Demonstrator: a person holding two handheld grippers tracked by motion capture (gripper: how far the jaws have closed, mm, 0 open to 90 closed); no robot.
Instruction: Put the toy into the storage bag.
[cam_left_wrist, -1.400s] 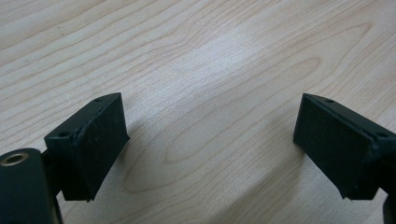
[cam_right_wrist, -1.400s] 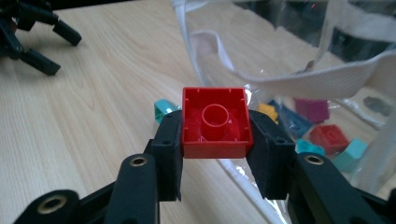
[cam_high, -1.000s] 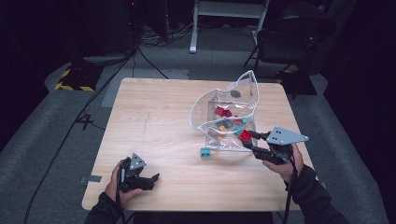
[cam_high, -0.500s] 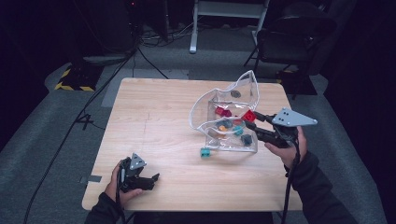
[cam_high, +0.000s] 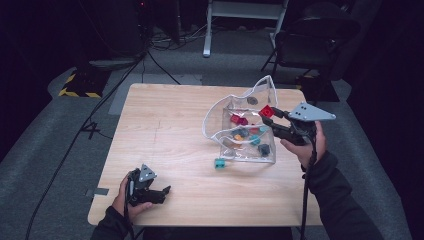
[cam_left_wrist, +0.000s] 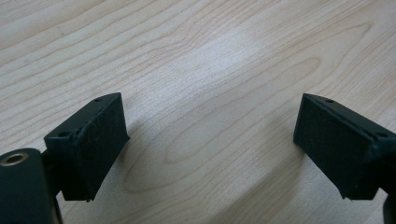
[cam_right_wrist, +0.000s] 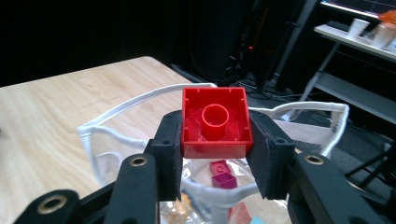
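Red brick (cam_right_wrist: 215, 122) clamped in right tongs (cam_right_wrist: 215, 154) above clear bag (cam_high: 243, 131).

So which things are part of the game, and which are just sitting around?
Part of the job:
- red brick, clamped in the right gripper
- clear bag holding coloured bricks
- teal brick on the table beside the bag

Just lying about:
- left gripper, jaws apart, nothing in them
- chair
- floor cables
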